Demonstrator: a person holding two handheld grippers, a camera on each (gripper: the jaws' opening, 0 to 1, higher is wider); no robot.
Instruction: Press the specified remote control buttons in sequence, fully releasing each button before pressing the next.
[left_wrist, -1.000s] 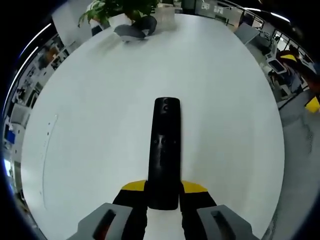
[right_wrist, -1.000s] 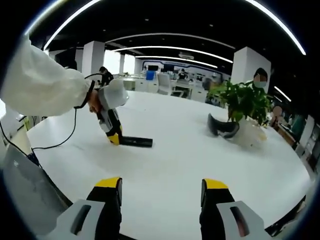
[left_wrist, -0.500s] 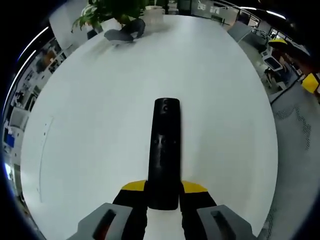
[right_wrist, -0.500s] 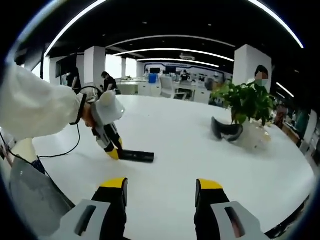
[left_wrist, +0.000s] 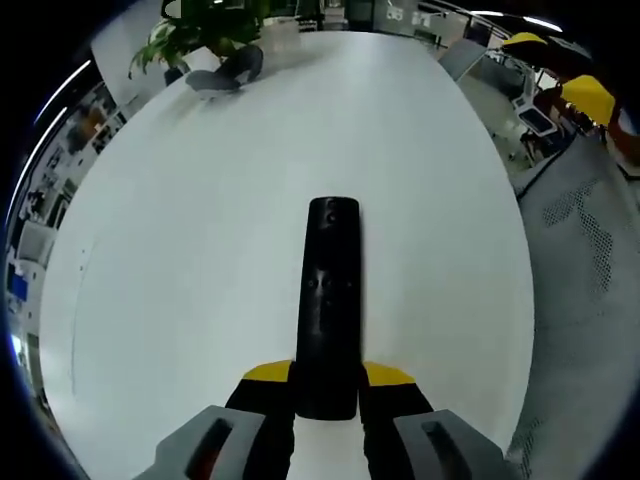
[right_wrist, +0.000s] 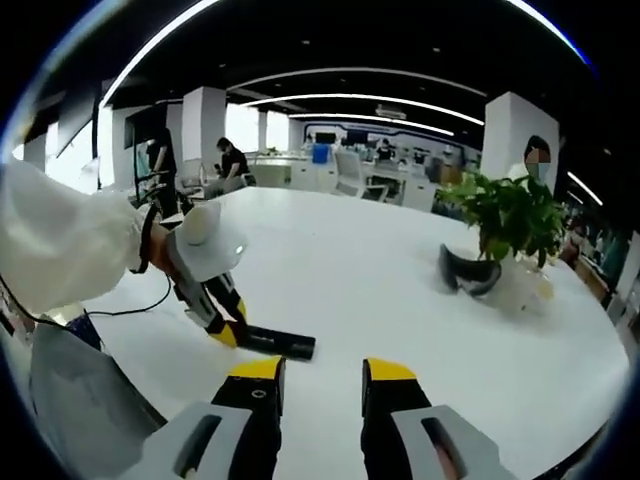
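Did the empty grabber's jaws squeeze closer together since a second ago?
Yes. The right gripper has narrowed its jaws: the strip of white table between the yellow tips is slimmer than before, though nothing sits between them.

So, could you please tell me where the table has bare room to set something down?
The white table is bare between the remote control and the plant, and beyond the remote's far tip. It is crowded around the left gripper and by the dark headset beside the plant.

A slim black remote control lies flat on the white desk, its near end clamped between the left tool's jaws, with what seem two small round buttons mid-body.
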